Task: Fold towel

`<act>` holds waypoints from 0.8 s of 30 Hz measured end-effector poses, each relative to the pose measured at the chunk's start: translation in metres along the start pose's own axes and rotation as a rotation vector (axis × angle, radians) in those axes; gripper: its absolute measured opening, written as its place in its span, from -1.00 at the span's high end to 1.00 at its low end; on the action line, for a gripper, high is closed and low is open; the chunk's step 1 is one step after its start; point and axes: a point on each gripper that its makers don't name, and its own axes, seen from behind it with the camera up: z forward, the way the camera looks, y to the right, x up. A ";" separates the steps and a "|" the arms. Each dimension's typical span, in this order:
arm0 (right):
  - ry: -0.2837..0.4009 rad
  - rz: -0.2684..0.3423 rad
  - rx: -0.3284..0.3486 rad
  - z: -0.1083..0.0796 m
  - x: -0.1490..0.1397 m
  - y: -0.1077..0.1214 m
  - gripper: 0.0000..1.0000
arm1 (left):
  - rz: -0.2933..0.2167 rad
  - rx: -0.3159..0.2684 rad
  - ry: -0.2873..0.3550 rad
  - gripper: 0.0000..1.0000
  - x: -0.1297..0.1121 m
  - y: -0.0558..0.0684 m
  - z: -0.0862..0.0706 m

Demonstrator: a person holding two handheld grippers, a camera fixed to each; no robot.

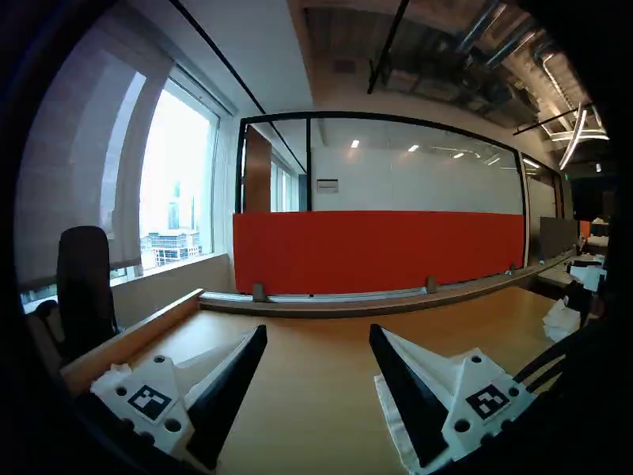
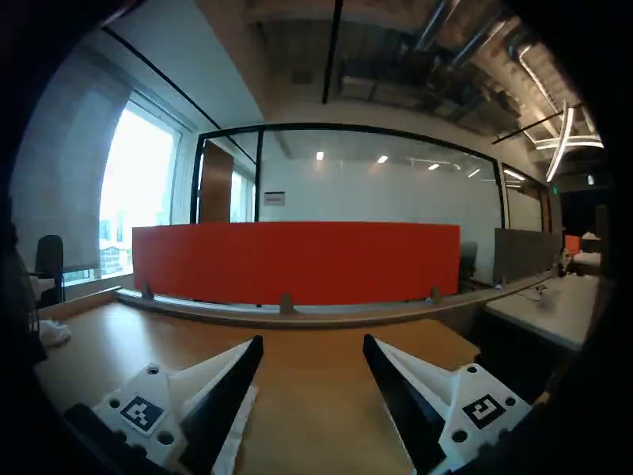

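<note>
Wooden desk [image 1: 316, 396], towel [image 1: 390, 416] under left tongs [image 1: 316, 328]

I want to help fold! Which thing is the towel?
Find the long red panel, then the wooden desk in front of it. The towel lies at the desk's near edge, partly under one finger of the left gripper. It is soft white cloth, unlike the hard plastic above it.

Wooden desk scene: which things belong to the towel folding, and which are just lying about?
For the job: white cloth towel; left gripper; right gripper; light wooden desk.
Just about: red partition panel; black office chair.
</note>
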 end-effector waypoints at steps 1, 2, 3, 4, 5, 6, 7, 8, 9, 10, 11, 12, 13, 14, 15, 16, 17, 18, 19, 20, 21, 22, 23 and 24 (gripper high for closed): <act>-0.001 0.000 0.000 0.000 0.005 -0.001 -0.96 | 0.000 0.002 -0.001 -0.92 0.005 -0.001 0.000; -0.001 0.001 0.000 0.000 0.009 -0.002 -0.96 | 0.000 0.003 -0.002 -0.92 0.009 -0.002 0.000; -0.002 0.001 0.000 0.000 0.013 -0.002 -0.96 | 0.001 0.004 -0.002 -0.92 0.013 -0.003 0.000; -0.003 0.001 0.000 0.000 0.018 -0.003 -0.96 | 0.000 0.004 -0.005 -0.92 0.018 -0.003 0.001; -0.003 0.000 0.000 0.001 0.023 -0.004 -0.96 | -0.001 0.003 -0.006 -0.92 0.022 -0.002 0.001; -0.004 0.000 0.000 0.001 0.028 -0.004 -0.97 | -0.002 0.002 -0.009 -0.92 0.026 -0.002 0.001; -0.007 -0.004 0.000 0.001 0.031 -0.004 -0.97 | -0.005 -0.003 -0.014 -0.92 0.028 -0.001 0.002; -0.009 -0.008 -0.001 0.001 0.034 -0.005 -0.96 | -0.007 -0.007 -0.018 -0.92 0.030 0.000 0.003; -0.011 -0.011 -0.001 0.001 0.037 -0.005 -0.96 | -0.009 -0.011 -0.023 -0.92 0.033 0.001 0.003; -0.014 -0.018 -0.002 0.001 0.039 -0.005 -0.96 | -0.010 -0.016 -0.028 -0.92 0.035 0.002 0.004; -0.016 -0.024 -0.002 0.001 0.042 -0.006 -0.96 | -0.012 -0.020 -0.033 -0.92 0.037 0.003 0.004; -0.018 -0.030 -0.003 0.001 0.044 -0.006 -0.96 | -0.013 -0.025 -0.038 -0.92 0.040 0.003 0.004; -0.022 -0.036 0.001 0.001 0.047 -0.006 -0.96 | -0.014 -0.031 -0.042 -0.92 0.042 0.005 0.004; -0.025 -0.041 0.004 0.001 0.050 -0.007 -0.96 | -0.014 -0.036 -0.046 -0.92 0.043 0.006 0.004; -0.028 -0.046 0.007 0.001 0.053 -0.007 -0.96 | -0.015 -0.042 -0.049 -0.92 0.045 0.007 0.004; -0.035 -0.051 0.014 0.001 0.054 -0.008 -0.96 | -0.011 -0.050 -0.056 -0.92 0.045 0.008 0.004; -0.041 -0.056 0.020 0.001 0.056 -0.009 -0.96 | -0.008 -0.057 -0.063 -0.92 0.046 0.010 0.004; -0.048 -0.060 0.027 0.001 0.058 -0.010 -0.96 | -0.004 -0.065 -0.069 -0.92 0.046 0.011 0.004; -0.062 -0.070 0.047 0.000 0.056 -0.014 -0.96 | 0.004 -0.077 -0.078 -0.92 0.046 0.013 0.004; -0.074 -0.078 0.065 -0.001 0.054 -0.017 -0.97 | 0.011 -0.088 -0.086 -0.92 0.045 0.014 0.004; -0.087 -0.087 0.082 -0.002 0.052 -0.020 -0.96 | 0.017 -0.099 -0.094 -0.92 0.045 0.016 0.003; -0.103 -0.100 0.102 -0.002 0.050 -0.023 -0.96 | 0.024 -0.117 -0.102 -0.92 0.044 0.019 0.003; -0.118 -0.112 0.119 -0.003 0.047 -0.026 -0.96 | 0.030 -0.133 -0.110 -0.92 0.044 0.022 0.002; -0.132 -0.124 0.137 -0.003 0.045 -0.029 -0.96 | 0.036 -0.150 -0.117 -0.92 0.043 0.024 0.002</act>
